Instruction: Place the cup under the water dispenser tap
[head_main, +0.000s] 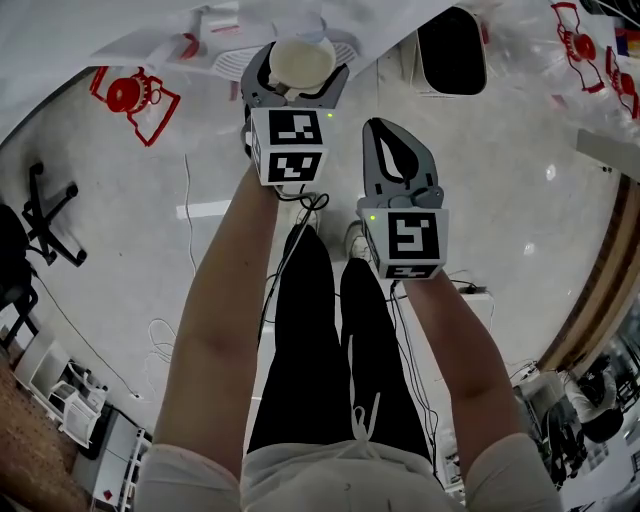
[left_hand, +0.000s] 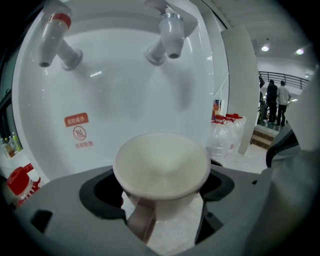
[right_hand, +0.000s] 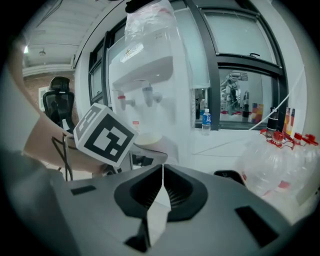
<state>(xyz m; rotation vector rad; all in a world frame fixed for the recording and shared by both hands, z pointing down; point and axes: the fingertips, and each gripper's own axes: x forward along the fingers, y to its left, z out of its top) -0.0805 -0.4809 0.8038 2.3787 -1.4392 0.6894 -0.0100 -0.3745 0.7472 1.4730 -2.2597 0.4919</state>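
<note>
Cup (left_hand: 161, 167): cream, handled, mouth up, empty. It is pinched by its body between the widely spread jaws of the left hand-held gripper (head_main: 298, 80), handle pointing back toward that gripper's camera. It sits close in front of the water dispenser (left_hand: 120, 95) panel, lower than both taps. It is roughly in line with the white tap (left_hand: 169, 32); the red-capped tap (left_hand: 52, 35) is off to the left. The head view puts the cup over the slatted drip tray (head_main: 232, 62). Whether its base touches the tray, I cannot tell.

Step in hand, by my reading: final approach, with the cup brought in under the taps and not yet released. The next move likely calls for centring the mouth beneath the chosen spout and lowering until the base rests flat on the tray. Then the jaws spread wider and back straight out, so the handle does not snag. Depth under the spout is hard to judge from these views.

Pose: left forearm (head_main: 225, 300) stretched forward, its gripper angled down toward the dispenser. The right hand-held gripper (head_main: 388, 135) hangs back beside it, short of the dispenser, jaws pressed together on nothing. The right forearm (head_main: 465, 340) is less extended. Spare water bottles (left_hand: 225, 135) stand on the floor to the right of the dispenser.
</note>
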